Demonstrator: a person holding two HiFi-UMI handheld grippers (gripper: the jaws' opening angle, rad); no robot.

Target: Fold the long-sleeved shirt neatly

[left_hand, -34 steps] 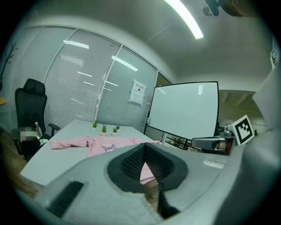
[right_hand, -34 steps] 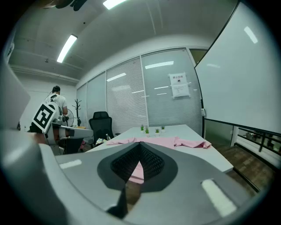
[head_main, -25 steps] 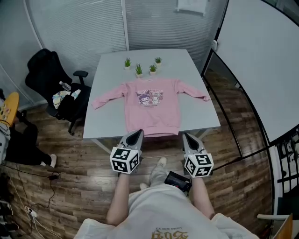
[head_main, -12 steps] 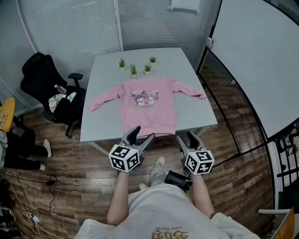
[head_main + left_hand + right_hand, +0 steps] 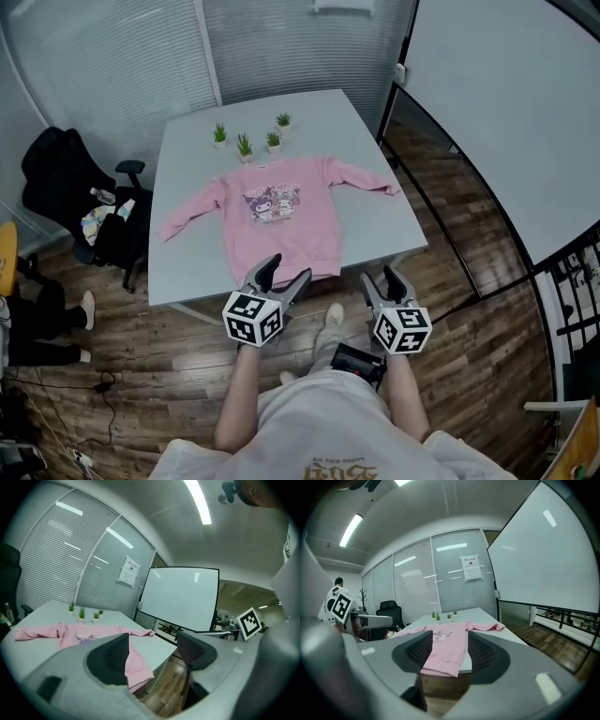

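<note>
A pink long-sleeved shirt with a cartoon print lies flat and face up on the grey table. Its sleeves are spread out and its hem hangs at the near edge. My left gripper hovers just short of the hem's left part, and my right gripper is off the table's near right corner. Both have just been opening their jaws, with nothing between them. The left gripper view shows the shirt beyond the open left gripper. In the right gripper view the shirt lies ahead of the open right gripper.
Several small potted plants stand at the table's far side behind the collar. A black office chair with bags is left of the table. A large white board leans on the right. The floor is wood.
Both grippers went from shut to open. They edged forward towards the table's near edge, and the table now sits further left in the head view.
</note>
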